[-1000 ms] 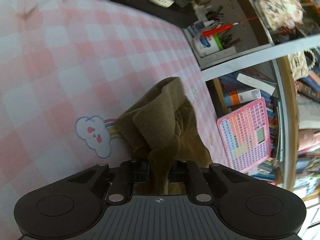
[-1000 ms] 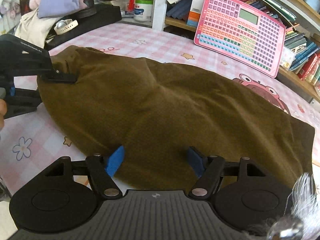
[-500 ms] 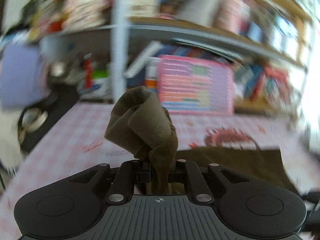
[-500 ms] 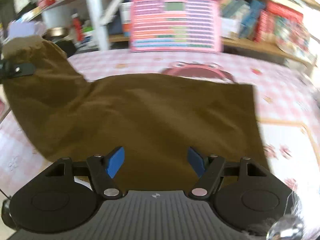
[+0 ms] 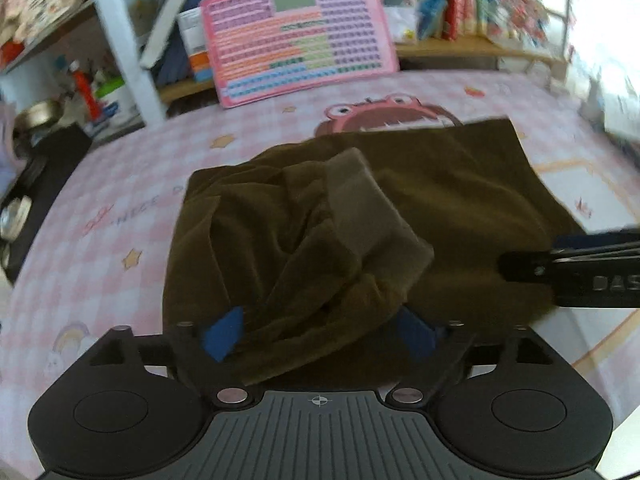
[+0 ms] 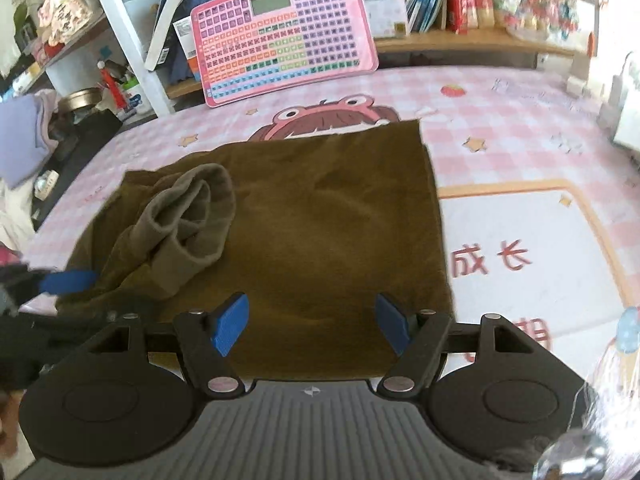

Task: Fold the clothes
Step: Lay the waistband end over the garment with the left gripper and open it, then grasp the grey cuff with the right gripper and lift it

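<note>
Olive-brown garment [image 6: 320, 216] lies on the pink checked mat [image 6: 500, 128], its right part flat and a ribbed cuff [image 6: 200, 216] bunched on its left part. Left gripper [image 5: 318, 330]: blue pads spread wide, bunched cloth lying between them, not pinched. Right gripper [image 6: 312, 326]: jaws apart over the garment's near edge, nothing clamped; pink keyboard toy [image 6: 280, 32] leans against the far shelf.

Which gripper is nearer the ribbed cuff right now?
Left. The left gripper sits open just below the ribbed cuff; the right gripper is open, off to the cuff's right.
</note>
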`<state>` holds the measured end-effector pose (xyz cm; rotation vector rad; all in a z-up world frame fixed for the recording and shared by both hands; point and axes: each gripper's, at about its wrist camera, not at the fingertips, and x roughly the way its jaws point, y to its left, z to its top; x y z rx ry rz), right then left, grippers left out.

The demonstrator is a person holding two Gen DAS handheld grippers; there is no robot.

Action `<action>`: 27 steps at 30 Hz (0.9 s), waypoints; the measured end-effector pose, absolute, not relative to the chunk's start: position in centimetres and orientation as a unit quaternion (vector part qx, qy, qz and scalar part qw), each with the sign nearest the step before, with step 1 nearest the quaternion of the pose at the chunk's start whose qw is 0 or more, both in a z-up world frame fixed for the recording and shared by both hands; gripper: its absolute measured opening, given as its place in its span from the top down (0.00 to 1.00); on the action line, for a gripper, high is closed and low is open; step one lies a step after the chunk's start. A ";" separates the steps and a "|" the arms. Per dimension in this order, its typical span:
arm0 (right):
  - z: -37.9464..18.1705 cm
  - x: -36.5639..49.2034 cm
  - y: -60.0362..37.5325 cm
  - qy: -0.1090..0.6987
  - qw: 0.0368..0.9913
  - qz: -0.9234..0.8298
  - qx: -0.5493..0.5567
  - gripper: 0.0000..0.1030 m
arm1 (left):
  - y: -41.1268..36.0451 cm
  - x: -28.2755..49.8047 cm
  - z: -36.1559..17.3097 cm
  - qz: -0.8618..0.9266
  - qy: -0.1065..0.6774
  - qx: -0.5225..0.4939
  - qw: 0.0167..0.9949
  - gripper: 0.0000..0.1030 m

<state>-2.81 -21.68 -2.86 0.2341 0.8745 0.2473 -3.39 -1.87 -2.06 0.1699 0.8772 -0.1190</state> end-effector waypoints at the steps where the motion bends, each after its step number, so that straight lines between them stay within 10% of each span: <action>1: -2.9 -2.5 -21.6 0.425 0.888 0.124 0.122 0.33 | -1.5 -3.4 -1.8 -0.054 0.426 0.067 0.901 0.14; 15: -5.7 4.2 -20.0 0.513 0.744 0.204 0.377 0.28 | 9.9 -7.5 1.6 0.007 0.349 -0.197 0.916 0.13; 19: -6.5 5.1 -19.0 0.519 0.728 0.202 0.400 0.81 | 12.9 -8.1 1.4 0.052 0.332 -0.247 0.909 0.13; 27: -7.8 5.3 -18.6 0.513 0.711 0.193 0.440 0.82 | 14.0 -7.8 0.9 0.054 0.340 -0.257 0.903 0.13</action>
